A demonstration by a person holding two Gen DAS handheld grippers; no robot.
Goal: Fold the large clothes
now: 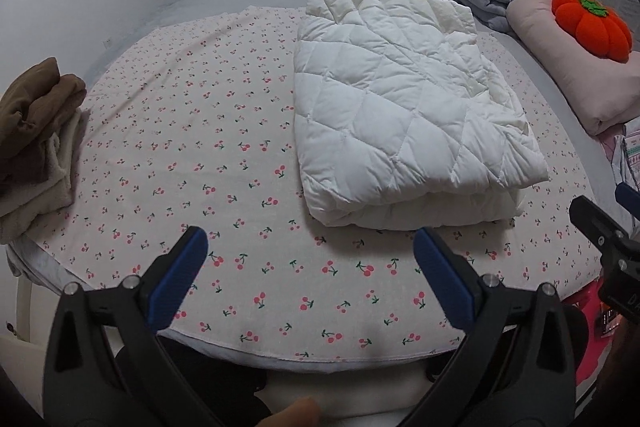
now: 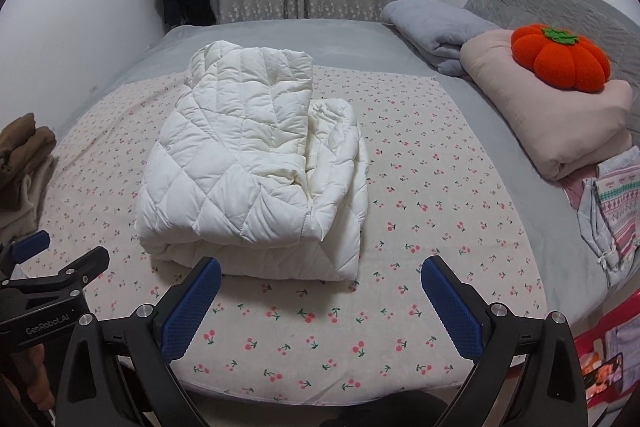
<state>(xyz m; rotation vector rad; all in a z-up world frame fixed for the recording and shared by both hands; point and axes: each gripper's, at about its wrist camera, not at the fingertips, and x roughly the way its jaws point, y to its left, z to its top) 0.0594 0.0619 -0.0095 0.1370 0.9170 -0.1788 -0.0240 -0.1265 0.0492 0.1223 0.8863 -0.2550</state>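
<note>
"GenRobot.AI" is printed in pale letters on the black body of the left hand-held gripper (image 2: 60,259), seen in the right wrist view. On the patterned cloth (image 2: 618,211) at the bed's right edge, small lettering is too blurred to be read.

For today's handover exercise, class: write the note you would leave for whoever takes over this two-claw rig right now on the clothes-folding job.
Left claw: open, empty, hanging over the near edge of the cherry-print sheet.
Right claw: open, empty, just in front of the white quilted coat.
Coat lies folded in a thick bundle on the sheet; neither claw touches it.
Folded brown clothes sit stacked at the bed's left edge.
Done: the coat looks folded.
Left: probably tidy its loose right flap, then move it to the stack.
</note>
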